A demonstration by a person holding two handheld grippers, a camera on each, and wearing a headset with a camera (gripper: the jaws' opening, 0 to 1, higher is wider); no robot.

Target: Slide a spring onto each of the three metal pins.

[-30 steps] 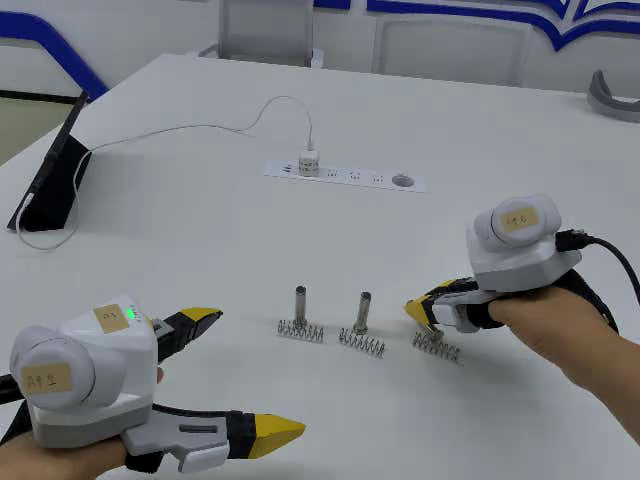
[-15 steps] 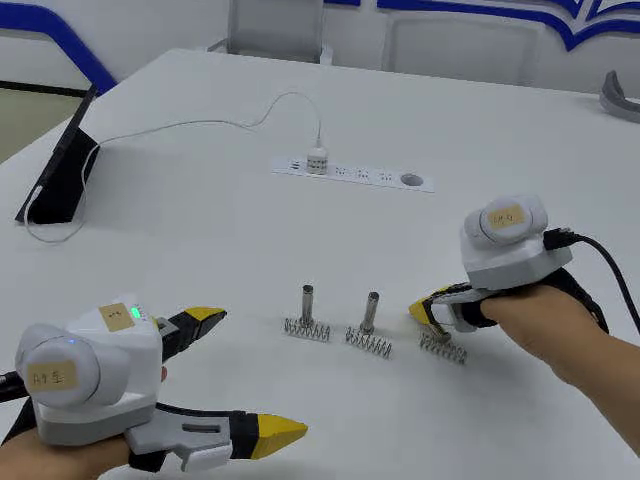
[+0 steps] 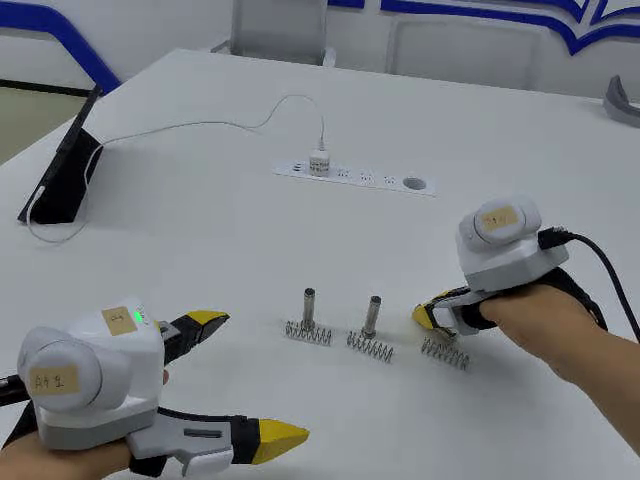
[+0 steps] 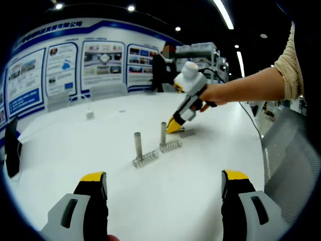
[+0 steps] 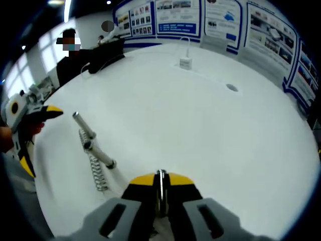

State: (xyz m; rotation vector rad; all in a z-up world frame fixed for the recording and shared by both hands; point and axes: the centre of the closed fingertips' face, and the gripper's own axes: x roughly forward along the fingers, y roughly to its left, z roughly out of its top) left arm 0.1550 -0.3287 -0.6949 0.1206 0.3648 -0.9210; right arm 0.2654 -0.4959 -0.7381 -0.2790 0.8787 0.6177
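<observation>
Our right yellow-tipped gripper (image 3: 432, 316) is clamping a slim silver metal pin (image 5: 160, 181), coiled wire spring (image 3: 445, 352) lying beside it; our left gripper (image 3: 243, 378) is gaping wide, empty.

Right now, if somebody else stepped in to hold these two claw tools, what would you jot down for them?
Left gripper: open, empty, held over the table near the person.
Right gripper: shut on a thin metal piece, seemingly the third pin, just above the right spring.
Left pin and middle pin stand upright, bare. Left spring and middle spring lie flat in front of them.
Done: no spring is on a pin yet.
Left: slide all three springs on.
</observation>
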